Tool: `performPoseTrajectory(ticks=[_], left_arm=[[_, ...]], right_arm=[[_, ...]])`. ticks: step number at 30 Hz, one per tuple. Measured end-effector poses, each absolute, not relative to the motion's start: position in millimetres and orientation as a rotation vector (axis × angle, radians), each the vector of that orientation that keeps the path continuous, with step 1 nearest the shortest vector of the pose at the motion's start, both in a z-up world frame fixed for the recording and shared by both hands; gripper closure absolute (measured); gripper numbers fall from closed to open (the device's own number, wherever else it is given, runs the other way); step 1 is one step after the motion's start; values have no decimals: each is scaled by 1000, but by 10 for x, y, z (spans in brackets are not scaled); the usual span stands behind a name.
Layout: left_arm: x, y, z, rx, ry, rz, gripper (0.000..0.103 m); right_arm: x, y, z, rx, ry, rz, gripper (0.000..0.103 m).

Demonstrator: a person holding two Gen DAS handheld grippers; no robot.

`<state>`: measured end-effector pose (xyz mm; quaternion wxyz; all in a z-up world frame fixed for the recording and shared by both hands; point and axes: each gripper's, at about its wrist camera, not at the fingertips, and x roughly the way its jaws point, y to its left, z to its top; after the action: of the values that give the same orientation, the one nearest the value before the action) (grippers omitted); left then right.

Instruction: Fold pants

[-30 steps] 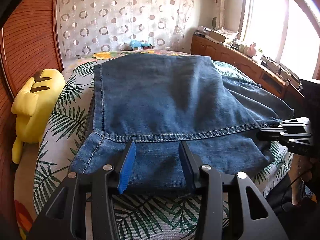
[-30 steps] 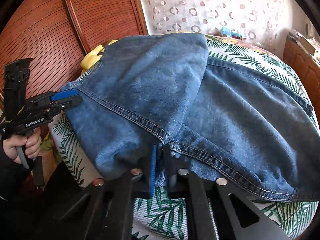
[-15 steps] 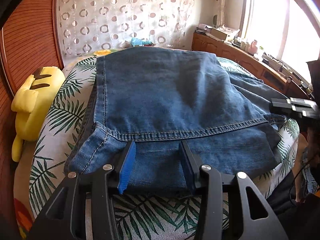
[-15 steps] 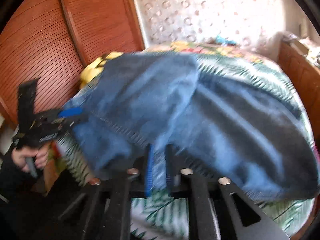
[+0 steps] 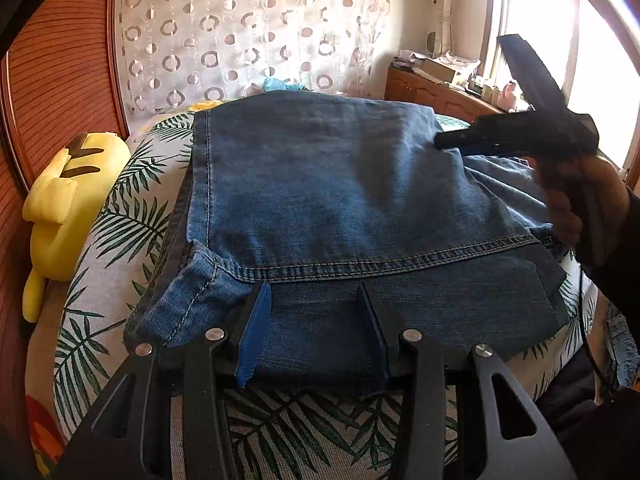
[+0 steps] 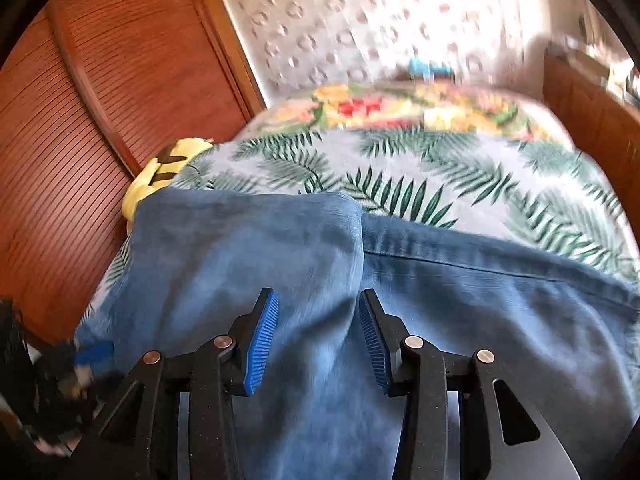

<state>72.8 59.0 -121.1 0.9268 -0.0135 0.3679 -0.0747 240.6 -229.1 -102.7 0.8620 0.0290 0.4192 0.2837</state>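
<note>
Blue jeans (image 5: 328,184) lie folded over on the palm-leaf bedspread (image 5: 120,240), a stitched hem running across the near edge. My left gripper (image 5: 314,296) is open at that near edge, its fingers over the denim. My right gripper (image 6: 316,304) is open above the jeans (image 6: 280,264), holding nothing. It also shows in the left wrist view (image 5: 444,145), raised over the jeans' far right corner; there I cannot make out its jaws. The left gripper (image 6: 90,354) appears blurred at the lower left of the right wrist view.
A yellow plush toy (image 5: 68,196) lies on the bed's left side by the wooden slatted wall (image 5: 60,60). A wooden sideboard (image 5: 432,92) with clutter stands under the window at the right. A patterned curtain (image 5: 240,28) hangs behind the bed.
My right gripper has let go of the denim, opened, and lifted up and forward over the jeans. The left gripper stays open at the near hem.
</note>
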Motion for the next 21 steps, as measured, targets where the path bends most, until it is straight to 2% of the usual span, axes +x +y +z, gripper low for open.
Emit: performPoseTrajectory(ticks=[4, 5, 6, 8, 10, 15, 17, 21], left_arm=[[719, 586, -1211, -27, 751, -155, 57], [716, 585, -1212, -26, 751, -155, 57], [715, 585, -1214, -25, 750, -156, 57], [710, 590, -1219, -26, 747, -159, 57], [703, 591, -1224, -29, 744, -161, 57], [695, 596, -1227, -31, 745, -159, 57], [688, 595, -1226, -33, 742, -159, 57], [705, 612, -1232, -29, 743, -165, 57]], right_arm=[[2694, -2259, -1016, 170, 922, 598, 61], [2750, -2250, -1003, 182, 922, 612, 68], [2776, -2210, -1004, 177, 922, 625, 95], [2741, -2178, -932, 140, 863, 615, 99], [2686, -2154, -834, 105, 790, 604, 99], [2619, -2002, -855, -30, 768, 548, 98], [2612, -1944, -876, -79, 774, 516, 85], [2408, -2025, -849, -107, 742, 521, 74]])
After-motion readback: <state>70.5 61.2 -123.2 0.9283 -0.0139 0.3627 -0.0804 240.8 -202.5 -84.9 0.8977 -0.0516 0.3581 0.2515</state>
